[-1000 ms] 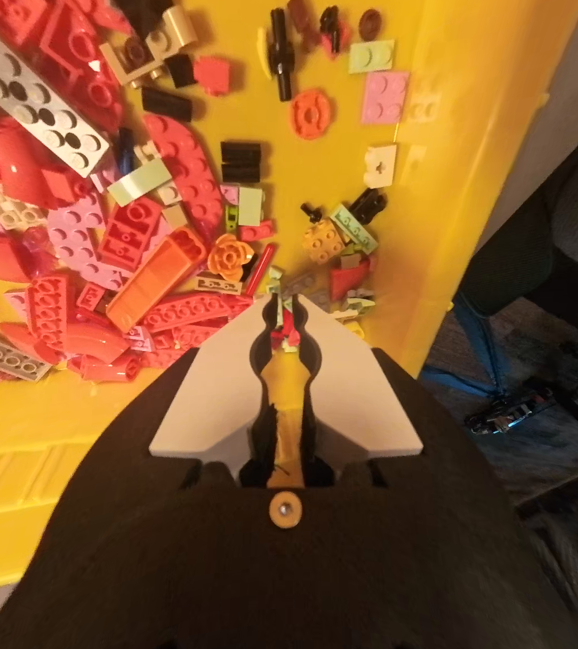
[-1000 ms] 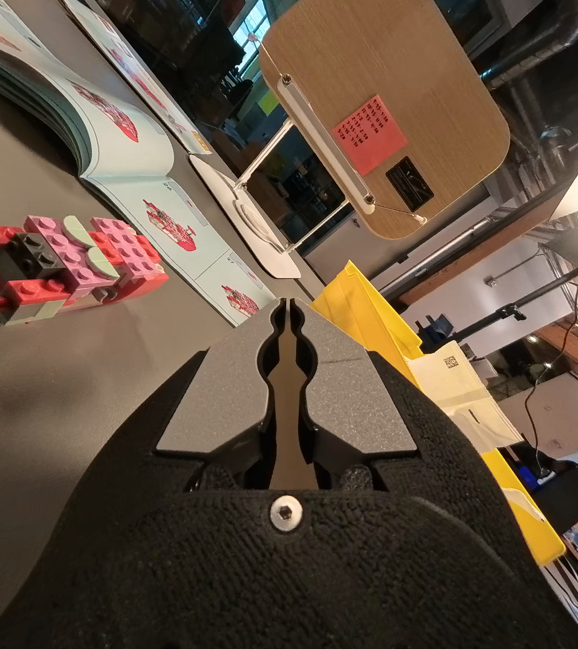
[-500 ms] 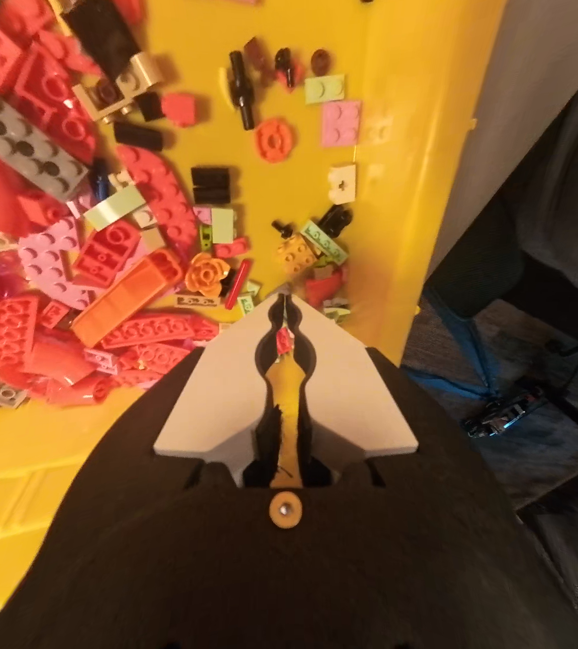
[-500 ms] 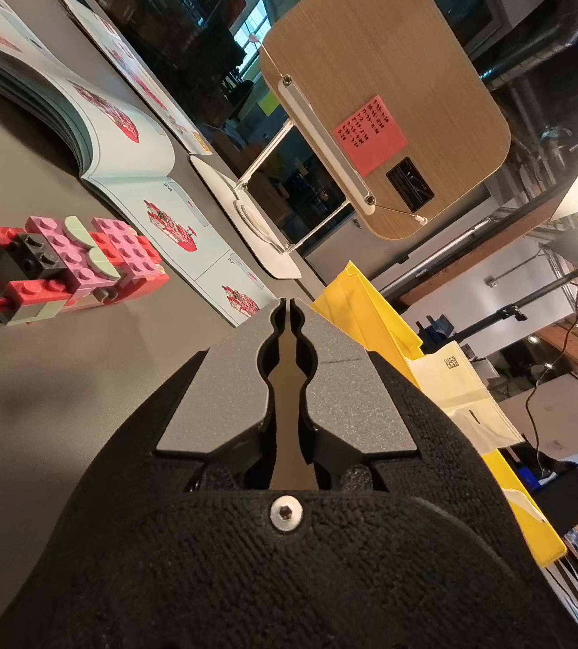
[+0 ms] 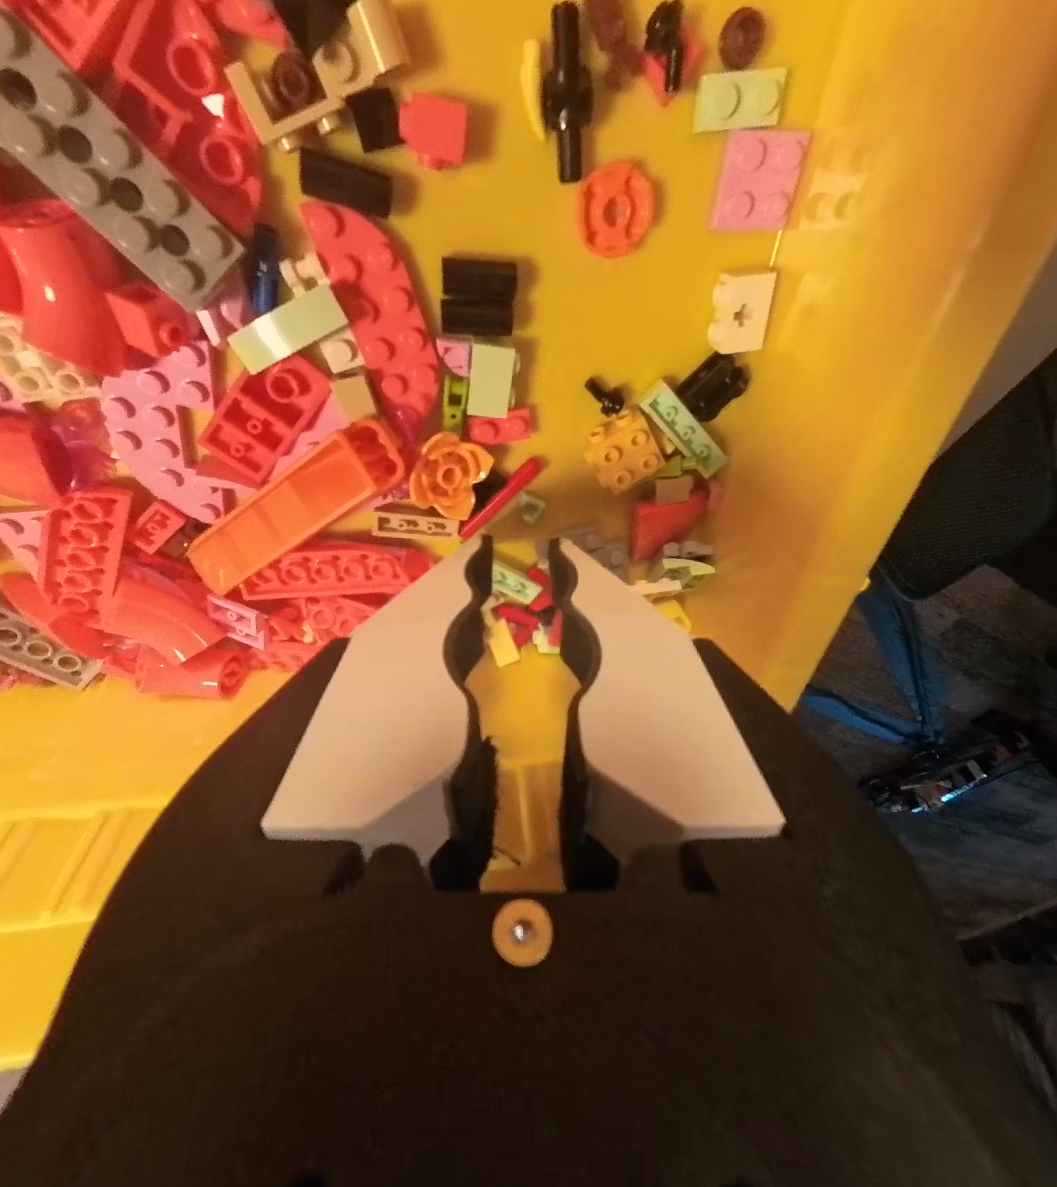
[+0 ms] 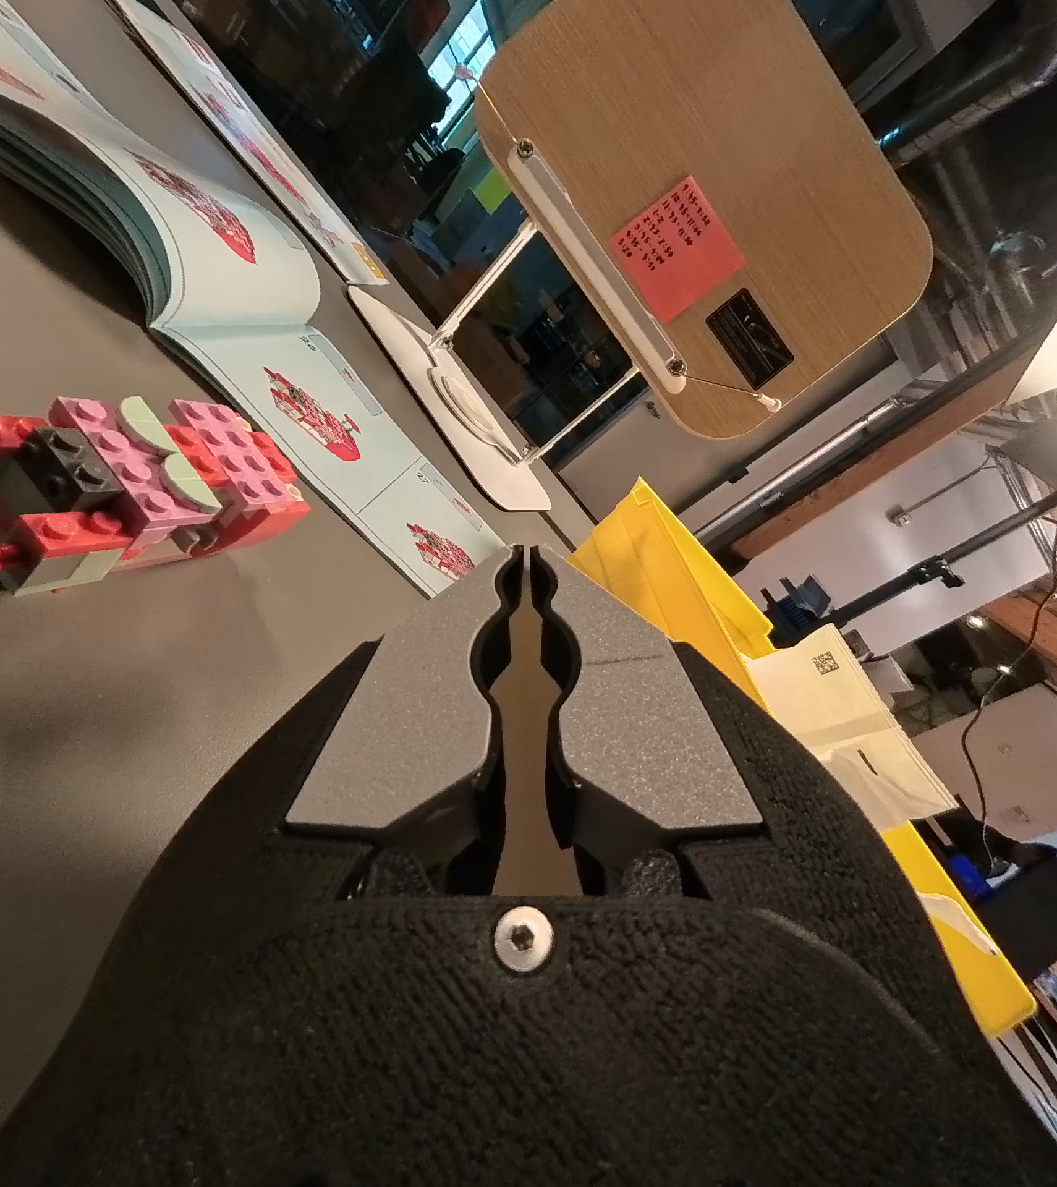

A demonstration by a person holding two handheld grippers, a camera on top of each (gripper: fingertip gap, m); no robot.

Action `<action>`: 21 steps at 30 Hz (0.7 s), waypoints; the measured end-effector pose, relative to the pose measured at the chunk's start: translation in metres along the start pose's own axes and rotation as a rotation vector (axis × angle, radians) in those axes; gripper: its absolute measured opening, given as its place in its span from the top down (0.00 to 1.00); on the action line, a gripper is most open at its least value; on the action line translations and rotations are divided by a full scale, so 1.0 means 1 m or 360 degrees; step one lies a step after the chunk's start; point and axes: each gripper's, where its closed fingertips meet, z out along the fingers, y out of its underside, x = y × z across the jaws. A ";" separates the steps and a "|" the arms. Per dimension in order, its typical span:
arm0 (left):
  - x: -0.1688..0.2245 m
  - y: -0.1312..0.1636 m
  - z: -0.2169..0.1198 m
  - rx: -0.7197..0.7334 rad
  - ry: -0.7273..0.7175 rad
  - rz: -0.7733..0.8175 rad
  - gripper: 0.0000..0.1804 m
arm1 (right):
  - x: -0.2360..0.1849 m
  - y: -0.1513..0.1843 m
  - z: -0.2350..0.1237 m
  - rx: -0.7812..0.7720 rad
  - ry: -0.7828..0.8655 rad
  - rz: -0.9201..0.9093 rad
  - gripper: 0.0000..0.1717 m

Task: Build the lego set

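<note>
Our left gripper (image 5: 519,552) hangs with jaws narrowly parted over small bricks (image 5: 523,607) in the yellow bin (image 5: 885,321), holding nothing, while our right gripper (image 6: 526,552) rests with jaws closed and bare above the table (image 6: 128,674).

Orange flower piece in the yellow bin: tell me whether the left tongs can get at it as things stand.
Probably yes. The left tongs stand open just short of the orange flower piece, which lies on top, uncovered. A thin red bar and an orange slope brick crowd its sides.

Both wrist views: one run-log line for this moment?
left gripper: open over small loose bricks in yellow bin | right gripper: shut, empty, above grey table | brick model: on table
</note>
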 end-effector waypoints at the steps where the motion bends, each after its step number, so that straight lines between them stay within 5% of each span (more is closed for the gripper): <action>1: 0.000 -0.002 0.000 0.0019 -0.0003 0.0006 0.91 | 0.000 0.000 0.000 0.0000 -0.0001 0.0000 1.00; 16: -0.001 -0.011 -0.002 0.0140 -0.0054 0.0000 0.92 | -0.001 0.000 0.000 -0.0001 -0.0004 -0.0002 1.00; 21: 0.014 -0.007 -0.001 0.0089 0.0127 -0.0067 0.81 | 0.000 0.000 0.000 -0.0001 -0.0003 -0.0001 1.00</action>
